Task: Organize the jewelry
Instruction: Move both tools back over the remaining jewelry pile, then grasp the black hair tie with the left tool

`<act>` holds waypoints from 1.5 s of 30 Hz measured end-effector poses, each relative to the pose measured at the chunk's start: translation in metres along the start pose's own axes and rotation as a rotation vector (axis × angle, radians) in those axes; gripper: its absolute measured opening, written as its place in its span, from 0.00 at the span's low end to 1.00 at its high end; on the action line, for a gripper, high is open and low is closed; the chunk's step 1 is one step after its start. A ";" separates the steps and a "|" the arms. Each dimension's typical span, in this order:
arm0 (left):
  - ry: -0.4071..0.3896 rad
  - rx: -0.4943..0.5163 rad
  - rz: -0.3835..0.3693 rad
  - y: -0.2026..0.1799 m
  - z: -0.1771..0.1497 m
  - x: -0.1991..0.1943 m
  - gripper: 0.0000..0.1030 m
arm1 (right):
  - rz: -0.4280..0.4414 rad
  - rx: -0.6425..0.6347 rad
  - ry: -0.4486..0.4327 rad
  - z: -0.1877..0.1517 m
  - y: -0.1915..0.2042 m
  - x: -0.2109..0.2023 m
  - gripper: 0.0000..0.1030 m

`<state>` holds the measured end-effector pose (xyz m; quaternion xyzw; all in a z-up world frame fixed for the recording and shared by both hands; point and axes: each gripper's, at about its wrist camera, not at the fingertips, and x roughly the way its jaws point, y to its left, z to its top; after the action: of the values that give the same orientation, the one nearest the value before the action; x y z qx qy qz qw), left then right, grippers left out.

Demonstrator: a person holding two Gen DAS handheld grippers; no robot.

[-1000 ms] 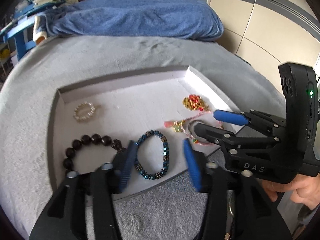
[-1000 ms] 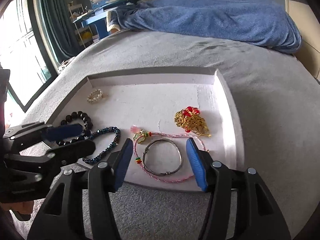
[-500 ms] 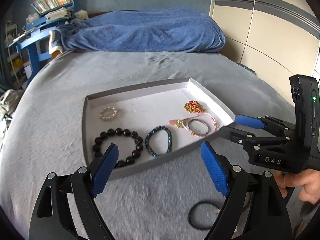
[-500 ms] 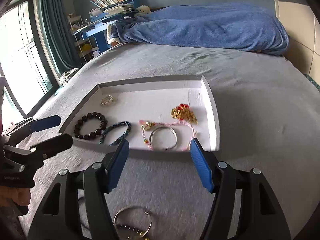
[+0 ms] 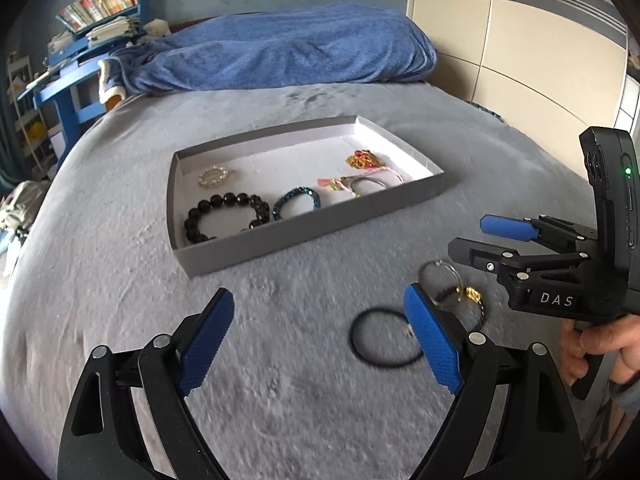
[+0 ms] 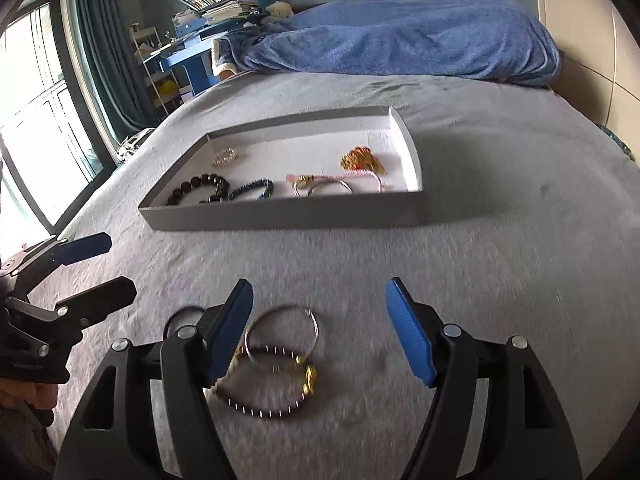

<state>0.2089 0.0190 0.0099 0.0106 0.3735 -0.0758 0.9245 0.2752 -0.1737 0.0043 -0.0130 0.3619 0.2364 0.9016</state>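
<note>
I read the white letters "DAS" on the black body of the right gripper point(image 5: 480, 240); other writing I cannot make out.

The jewelry lies in two places. Inside the shallow grey tray point(image 5: 304, 236), on its white floor, I see a dark beaded bracelet point(image 5: 224, 216), a blue-green beaded bracelet point(image 5: 298, 202), a small pearl ring-shaped piece point(image 5: 214, 176), a pink cord with a silver bangle point(image 5: 362, 182) and a gold and red piece point(image 5: 362, 159) near the far right corner. On the grey bed cover point(image 6: 500, 260), in front of the tray, three loose pieces stay: a thin silver hoop point(image 6: 282, 334), a dark studded bracelet with gold charm point(image 6: 272, 392) lying partly under the hoop, and a plain black hair band point(image 5: 382, 340) just beside them.

The left gripper point(image 5: 320, 340) has its jaws spread wide, with nothing between them; the black band lies near its right finger. The jaws of the right gripper have just been opening further and pinch nothing; the hoop lies on the bed between them. A hand point(image 5: 600, 344) holds its handle.

Behind, a blue blanket point(image 6: 400, 40) lies across the bed.
</note>
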 end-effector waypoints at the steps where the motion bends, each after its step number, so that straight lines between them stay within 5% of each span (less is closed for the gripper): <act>1: -0.001 0.004 0.003 -0.001 -0.002 -0.001 0.85 | -0.005 0.005 0.001 -0.003 -0.002 -0.002 0.67; 18: 0.078 0.083 -0.017 -0.026 -0.036 0.005 0.85 | -0.054 0.053 0.034 -0.026 -0.014 -0.010 0.68; 41: 0.155 0.122 -0.046 -0.033 -0.029 0.052 0.84 | -0.030 0.023 0.067 -0.029 -0.002 0.000 0.68; 45: 0.144 0.112 -0.045 -0.030 -0.026 0.049 0.50 | -0.032 0.021 0.067 -0.030 -0.001 0.001 0.68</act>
<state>0.2208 -0.0153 -0.0418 0.0593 0.4342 -0.1163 0.8913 0.2570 -0.1802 -0.0181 -0.0175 0.3943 0.2177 0.8927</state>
